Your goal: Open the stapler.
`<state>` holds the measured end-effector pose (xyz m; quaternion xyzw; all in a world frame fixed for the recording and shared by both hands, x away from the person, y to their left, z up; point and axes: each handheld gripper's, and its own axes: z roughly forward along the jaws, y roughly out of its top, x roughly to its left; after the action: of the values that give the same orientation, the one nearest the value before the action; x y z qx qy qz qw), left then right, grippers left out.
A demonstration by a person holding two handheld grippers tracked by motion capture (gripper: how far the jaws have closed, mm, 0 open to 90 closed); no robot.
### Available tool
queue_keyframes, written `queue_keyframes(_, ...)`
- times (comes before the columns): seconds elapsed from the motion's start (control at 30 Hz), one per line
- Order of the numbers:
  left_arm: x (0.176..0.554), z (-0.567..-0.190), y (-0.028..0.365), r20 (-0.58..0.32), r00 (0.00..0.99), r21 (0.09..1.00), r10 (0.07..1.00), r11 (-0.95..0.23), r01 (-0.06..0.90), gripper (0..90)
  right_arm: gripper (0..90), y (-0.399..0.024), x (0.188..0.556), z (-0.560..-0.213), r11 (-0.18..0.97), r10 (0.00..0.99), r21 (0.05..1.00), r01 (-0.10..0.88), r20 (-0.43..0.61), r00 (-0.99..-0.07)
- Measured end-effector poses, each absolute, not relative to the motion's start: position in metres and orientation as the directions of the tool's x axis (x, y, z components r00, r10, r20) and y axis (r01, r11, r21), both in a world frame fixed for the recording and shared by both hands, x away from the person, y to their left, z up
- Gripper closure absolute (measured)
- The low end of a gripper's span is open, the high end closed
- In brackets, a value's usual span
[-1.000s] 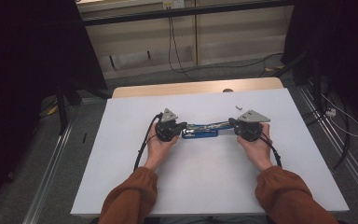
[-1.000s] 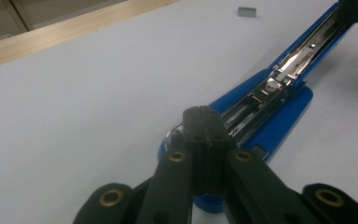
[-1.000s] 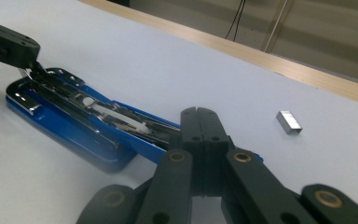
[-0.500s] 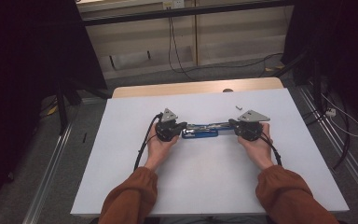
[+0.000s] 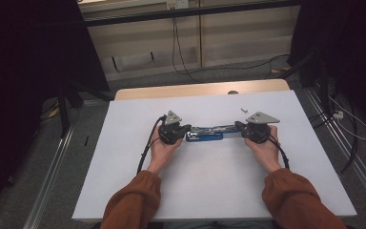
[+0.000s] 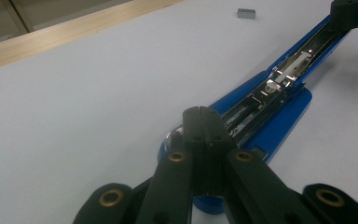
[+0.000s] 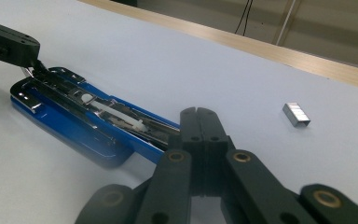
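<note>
A blue stapler (image 5: 205,136) lies swung open flat at the middle of the white table, its metal magazine arm (image 5: 218,128) stretched to the right. My left gripper (image 5: 187,129) is shut, its tips resting at the stapler's left end (image 6: 270,88); in the left gripper view the jaws (image 6: 204,112) meet with nothing between them. My right gripper (image 5: 238,127) is shut too, with its tips (image 7: 199,114) at the right end of the magazine arm (image 7: 74,116). A small strip of staples (image 7: 296,114) lies loose on the table beyond the right gripper.
The white tabletop (image 5: 195,191) has bare room all around the stapler. A wooden strip (image 5: 195,89) runs along its far edge. Cables lie on the floor behind, and metal rails (image 5: 52,167) flank the table.
</note>
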<state>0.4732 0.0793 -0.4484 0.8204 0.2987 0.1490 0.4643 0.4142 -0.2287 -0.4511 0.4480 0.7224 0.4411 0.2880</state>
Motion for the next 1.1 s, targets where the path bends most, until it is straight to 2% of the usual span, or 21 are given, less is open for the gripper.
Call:
queue_keyframes(0.33,0.471,-0.444,0.078,-0.021,0.775,0.863,0.632,-0.380,0.334,89.7,90.0,-0.229,0.414,-0.453,0.208,0.901,0.895,0.395,-0.018,-0.434)
queue_keyframes(0.67,0.472,-0.436,0.087,-0.072,0.753,0.881,0.654,-0.313,0.356,71.4,85.6,-0.232,0.414,-0.450,0.178,0.902,0.908,0.380,0.004,-0.433)
queue_keyframes(0.83,0.469,-0.434,0.085,-0.037,0.749,0.884,0.662,-0.328,0.333,56.1,79.4,-0.232,0.413,-0.448,0.165,0.894,0.917,0.363,0.016,-0.447)
queue_keyframes(0.9,0.467,-0.433,0.083,-0.031,0.750,0.883,0.661,-0.334,0.331,48.9,74.3,-0.232,0.413,-0.447,0.163,0.891,0.918,0.362,0.021,-0.453)
queue_keyframes(0.97,0.465,-0.434,0.083,-0.033,0.750,0.878,0.660,-0.339,0.337,45.9,69.3,-0.233,0.413,-0.447,0.158,0.886,0.917,0.366,0.032,-0.462)
queue_keyframes(1.1,0.465,-0.434,0.083,-0.031,0.741,0.872,0.670,-0.344,0.348,33.1,54.6,-0.236,0.412,-0.446,0.143,0.888,0.919,0.369,0.045,-0.457)
